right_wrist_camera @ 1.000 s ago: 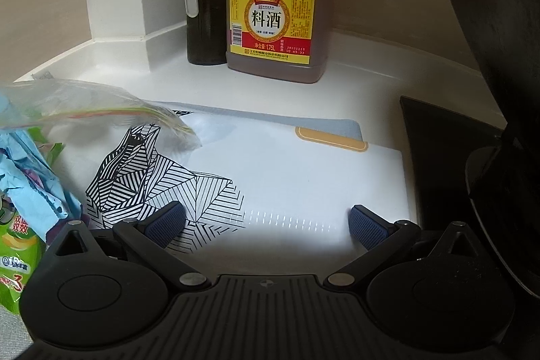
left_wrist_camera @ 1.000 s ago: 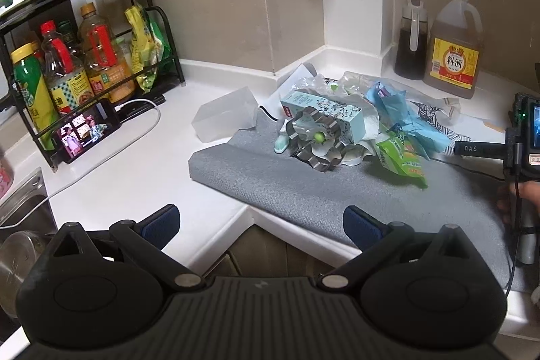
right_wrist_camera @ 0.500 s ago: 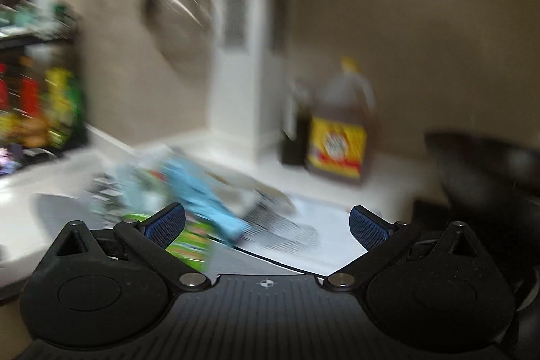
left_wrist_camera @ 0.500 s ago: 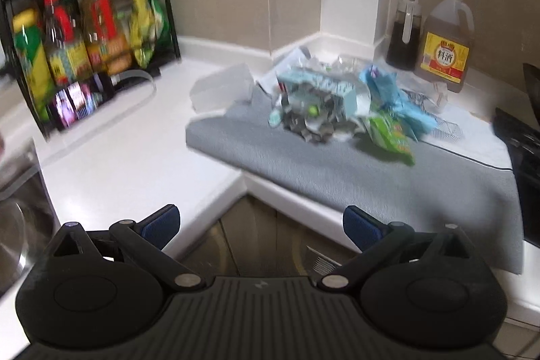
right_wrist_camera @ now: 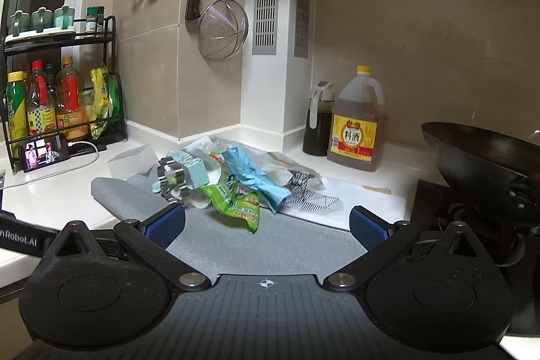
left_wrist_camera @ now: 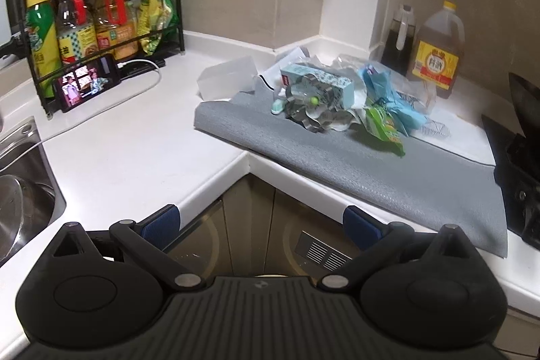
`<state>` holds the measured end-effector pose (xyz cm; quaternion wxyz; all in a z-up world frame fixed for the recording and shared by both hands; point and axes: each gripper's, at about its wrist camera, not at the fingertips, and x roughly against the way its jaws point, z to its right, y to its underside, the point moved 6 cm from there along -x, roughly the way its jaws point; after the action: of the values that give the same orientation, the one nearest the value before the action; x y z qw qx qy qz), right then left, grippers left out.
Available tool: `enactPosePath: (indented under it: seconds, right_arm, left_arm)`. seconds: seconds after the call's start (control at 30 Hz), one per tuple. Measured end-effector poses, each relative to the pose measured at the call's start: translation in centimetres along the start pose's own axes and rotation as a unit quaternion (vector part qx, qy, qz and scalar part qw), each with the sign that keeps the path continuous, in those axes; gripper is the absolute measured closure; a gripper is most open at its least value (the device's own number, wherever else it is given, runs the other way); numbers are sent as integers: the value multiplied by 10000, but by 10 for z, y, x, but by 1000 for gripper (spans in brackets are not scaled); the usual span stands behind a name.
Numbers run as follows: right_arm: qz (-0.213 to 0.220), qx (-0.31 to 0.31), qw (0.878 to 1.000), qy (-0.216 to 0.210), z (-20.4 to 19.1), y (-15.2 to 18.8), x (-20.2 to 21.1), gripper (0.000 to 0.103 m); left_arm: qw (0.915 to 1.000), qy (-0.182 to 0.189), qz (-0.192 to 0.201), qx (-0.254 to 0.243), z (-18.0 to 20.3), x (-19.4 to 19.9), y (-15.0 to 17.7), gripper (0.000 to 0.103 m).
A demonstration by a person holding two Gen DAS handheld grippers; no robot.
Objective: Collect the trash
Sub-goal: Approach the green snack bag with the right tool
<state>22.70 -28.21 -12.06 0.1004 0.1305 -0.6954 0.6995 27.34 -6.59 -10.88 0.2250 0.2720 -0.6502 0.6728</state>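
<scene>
- Both claws, the left claw and the right claw, are now hanging farther back from the white counter than a second ago.
- Both are gaping wide, holding nothing.
- Nothing is being picked up yet.
- A pile of crinkly wrappers and boxes is sitting on the grey cloth mat.

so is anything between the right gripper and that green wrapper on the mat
Nothing visible. The right gripper is open, and only bare grey mat lies between its fingers and the green wrapper, the nearest piece of the trash pile.
</scene>
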Motion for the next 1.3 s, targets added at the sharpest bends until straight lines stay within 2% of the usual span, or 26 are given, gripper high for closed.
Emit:
enactPosePath:
  seconds: [0.17,0.43,0.67,0.93,1.3]
  right_arm:
    - [-136,-15,9998,-125,-5,3,9,0]
    - [-126,-72,9998,-141,-7,-1,22,0]
    - [-95,43,9995,-295,-19,-4,24,0]
    - [-432,-97,9984,-351,-21,4,16,0]
    - [-412,20,9987,-285,-22,8,13,0]
  left_arm:
    - [10000,22,-59,26,-1,-1,4,0]
    - [9998,-39,133,-111,0,13,11,0]
    - [9995,-173,222,-106,-8,20,10,0]
    - [9991,-205,316,-196,-8,23,11,0]
    - [9992,-193,262,-219,-9,19,13,0]
